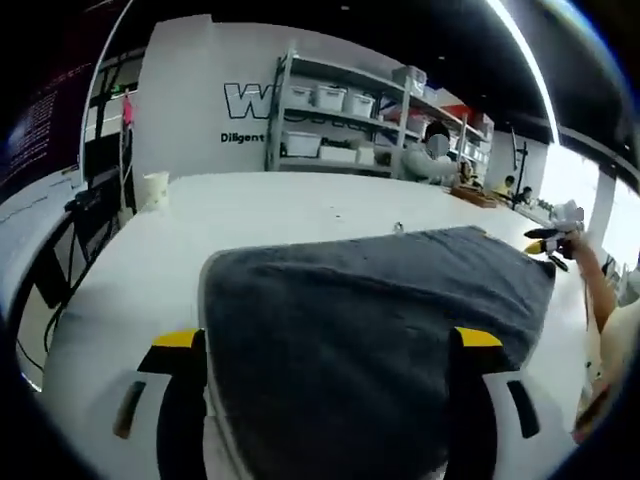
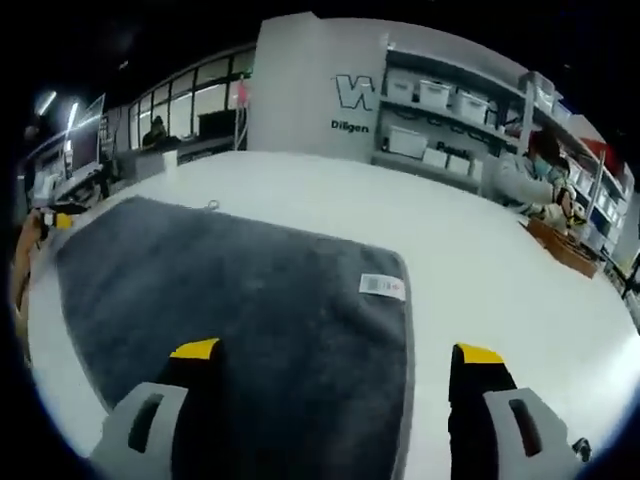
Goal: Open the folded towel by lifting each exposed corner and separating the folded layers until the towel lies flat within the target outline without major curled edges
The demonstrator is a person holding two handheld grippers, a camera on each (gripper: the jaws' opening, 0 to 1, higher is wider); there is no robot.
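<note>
A dark grey towel lies spread in one flat layer on the white table. My left gripper hovers over its near edge, jaws wide open, yellow tips on either side of the cloth. In the right gripper view the same towel shows a white label near one corner. My right gripper is open above that corner. In the left gripper view, the right gripper sits by the towel's far right corner, held by a hand. The left gripper appears at the towel's left end.
A small metal object lies on the table just beyond the towel. A pale cup and cables stand near the left table edge. Shelves with white bins line the back wall. A seated person works by a wooden tray.
</note>
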